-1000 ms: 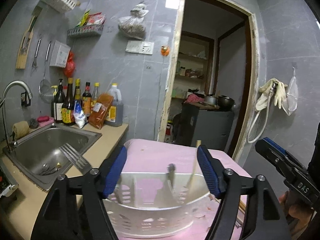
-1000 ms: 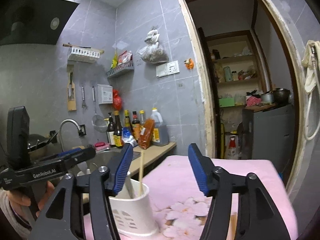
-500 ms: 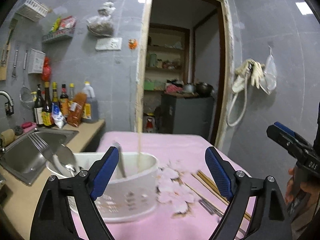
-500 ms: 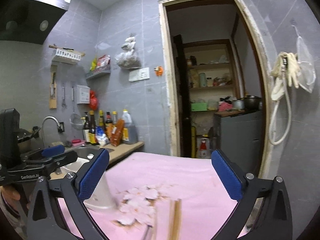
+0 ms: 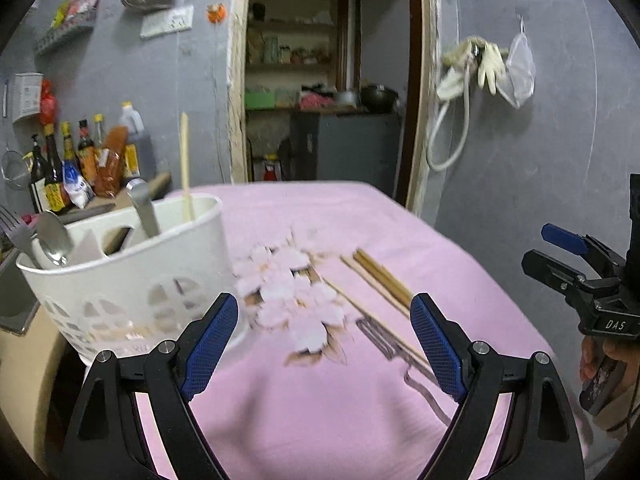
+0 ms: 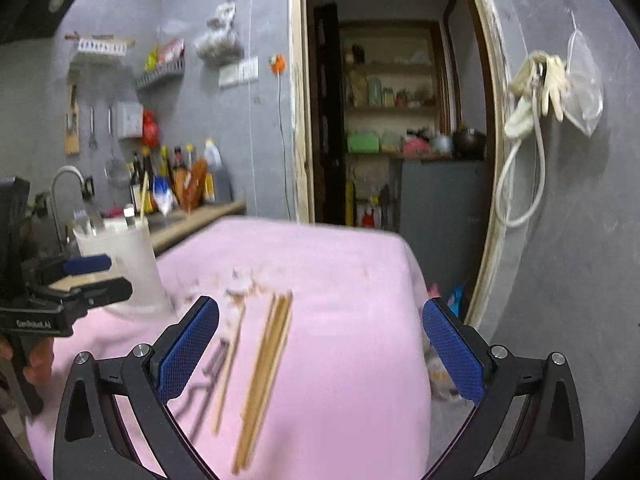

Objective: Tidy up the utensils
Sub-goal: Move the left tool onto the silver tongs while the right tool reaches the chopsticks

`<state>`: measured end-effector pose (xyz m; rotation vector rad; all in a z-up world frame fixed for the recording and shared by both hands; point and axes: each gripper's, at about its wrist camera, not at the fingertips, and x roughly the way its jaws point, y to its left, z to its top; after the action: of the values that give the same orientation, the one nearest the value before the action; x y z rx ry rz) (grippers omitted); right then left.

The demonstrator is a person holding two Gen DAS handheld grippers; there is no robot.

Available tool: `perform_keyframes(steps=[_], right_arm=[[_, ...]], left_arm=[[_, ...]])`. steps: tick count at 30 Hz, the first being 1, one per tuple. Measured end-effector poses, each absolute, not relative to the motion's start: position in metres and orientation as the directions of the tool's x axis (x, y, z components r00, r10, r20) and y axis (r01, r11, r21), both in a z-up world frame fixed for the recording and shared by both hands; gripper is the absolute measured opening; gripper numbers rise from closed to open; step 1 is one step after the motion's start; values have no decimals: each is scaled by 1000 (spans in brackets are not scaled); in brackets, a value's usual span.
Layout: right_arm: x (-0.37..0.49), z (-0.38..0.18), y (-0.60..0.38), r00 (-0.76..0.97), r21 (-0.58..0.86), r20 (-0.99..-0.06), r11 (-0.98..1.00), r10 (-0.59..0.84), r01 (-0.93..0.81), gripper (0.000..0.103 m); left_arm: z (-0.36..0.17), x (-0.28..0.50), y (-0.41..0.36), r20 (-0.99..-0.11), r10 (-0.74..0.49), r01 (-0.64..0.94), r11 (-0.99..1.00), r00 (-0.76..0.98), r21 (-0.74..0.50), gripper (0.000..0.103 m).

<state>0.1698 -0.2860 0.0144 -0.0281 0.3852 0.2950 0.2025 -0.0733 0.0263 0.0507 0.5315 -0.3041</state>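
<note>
A white utensil holder (image 5: 132, 276) stands at the left edge of the pink-covered table (image 5: 320, 400); it holds a fork, a spoon, a metal handle and one chopstick (image 5: 185, 168). It also shows in the right wrist view (image 6: 120, 256). Several wooden chopsticks (image 5: 380, 278) and a metal fork (image 5: 396, 356) lie loose on the cloth; they also show in the right wrist view (image 6: 266, 368). My left gripper (image 5: 324, 344) is open and empty above the cloth, right of the holder. My right gripper (image 6: 320, 352) is open and empty above the chopsticks.
A counter with sauce bottles (image 5: 80, 160) and a sink faucet (image 6: 66, 184) lies left of the table. An open doorway (image 5: 324, 80) to a pantry is behind. Gloves and a hose (image 5: 476, 68) hang on the right wall.
Both grippers swung right, from the holder towards the loose chopsticks and fork. The holder moved to the left in both views. Both stay open and empty.
</note>
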Motion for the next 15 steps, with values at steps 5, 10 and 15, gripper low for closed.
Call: perform_keyframes(steps=[5, 10, 15], right_arm=[[174, -4, -287, 845, 39, -448, 951, 291, -307, 93], [180, -16, -283, 798, 45, -518, 941, 310, -336, 71], [184, -23, -279, 748, 51, -575, 927, 332, -372, 53]], left_arm=[[13, 209, -82, -566, -279, 323, 946, 776, -23, 84], [2, 221, -89, -645, -316, 365, 929, 696, -61, 84], [-10, 235, -101, -714, -372, 423, 899, 593, -118, 68]])
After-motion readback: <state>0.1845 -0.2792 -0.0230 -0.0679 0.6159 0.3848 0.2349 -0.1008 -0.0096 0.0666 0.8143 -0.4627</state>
